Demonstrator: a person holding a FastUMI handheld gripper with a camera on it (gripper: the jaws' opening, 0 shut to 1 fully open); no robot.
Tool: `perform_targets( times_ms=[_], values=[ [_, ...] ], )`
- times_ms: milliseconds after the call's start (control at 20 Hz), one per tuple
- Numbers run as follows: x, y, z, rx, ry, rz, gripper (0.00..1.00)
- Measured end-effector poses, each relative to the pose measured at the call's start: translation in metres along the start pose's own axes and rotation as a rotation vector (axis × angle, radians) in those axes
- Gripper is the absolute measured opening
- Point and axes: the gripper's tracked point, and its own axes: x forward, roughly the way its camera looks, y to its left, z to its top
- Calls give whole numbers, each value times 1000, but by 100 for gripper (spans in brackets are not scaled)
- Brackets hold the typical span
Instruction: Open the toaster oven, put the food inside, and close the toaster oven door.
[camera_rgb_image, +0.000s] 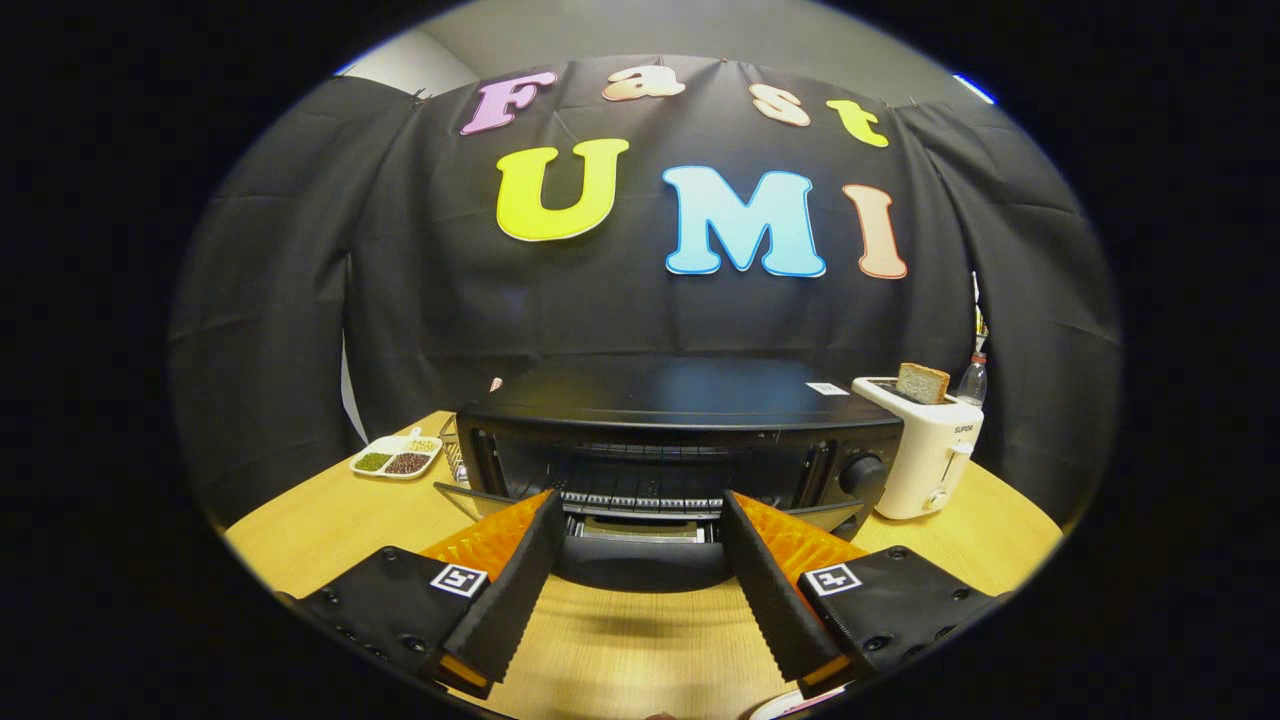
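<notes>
Black toaster oven (680, 440) at twelve o'clock on wooden table (320, 520), door (640, 560) dropped open toward the fingers, wire rack (640, 500) visible inside. Gripper (640, 505) with jaws spread wide, gripping nothing, tips at the door's front edge, one at either side. White toaster (925, 450) just beside the oven at two o'clock, bread slice (922, 382) standing upright in its slot. Clear bottle (973, 378) behind the toaster. White divided dish (397, 458) of beans at ten o'clock, apart from the oven. Cannot tell whether any food lies within the oven.
</notes>
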Motion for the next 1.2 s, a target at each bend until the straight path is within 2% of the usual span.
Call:
perform_targets(
  times_ms=[450,800,1200],
  values=[
    [-31,4,-41,-34,65,-27,99],
    [-53,5,-97,-68,230,7,99],
    [-109,-15,-79,-8,267,62,97]
  ],
)
